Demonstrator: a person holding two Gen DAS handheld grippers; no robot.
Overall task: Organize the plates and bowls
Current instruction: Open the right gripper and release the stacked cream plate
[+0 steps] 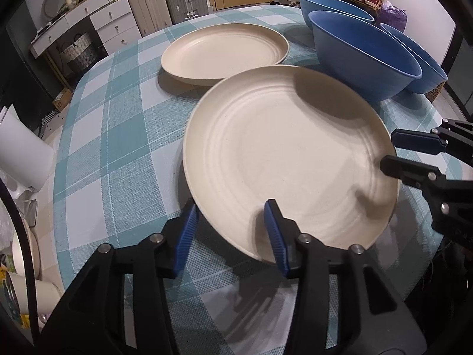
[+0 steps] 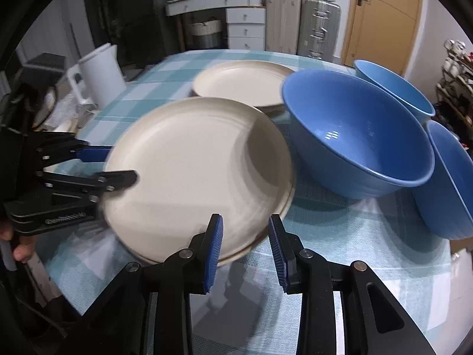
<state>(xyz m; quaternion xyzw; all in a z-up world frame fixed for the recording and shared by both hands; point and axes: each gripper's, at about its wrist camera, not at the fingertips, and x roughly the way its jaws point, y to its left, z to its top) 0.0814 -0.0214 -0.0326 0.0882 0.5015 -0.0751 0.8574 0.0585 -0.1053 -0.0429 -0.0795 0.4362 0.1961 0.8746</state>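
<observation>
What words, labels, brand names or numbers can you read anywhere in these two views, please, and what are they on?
None can be read.
Left gripper: raised lettering on its body, too blurred to read.
Cardboard box on the floor: a mark, too small to read.
Plates, bowls and tablecloth show no text.

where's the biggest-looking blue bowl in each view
Left wrist view: the near blue bowl sits upper right, beyond the near cream plate.
Right wrist view: the same bowl is centre right, just right of that plate.
Shared landmark: the far cream plate.
</observation>
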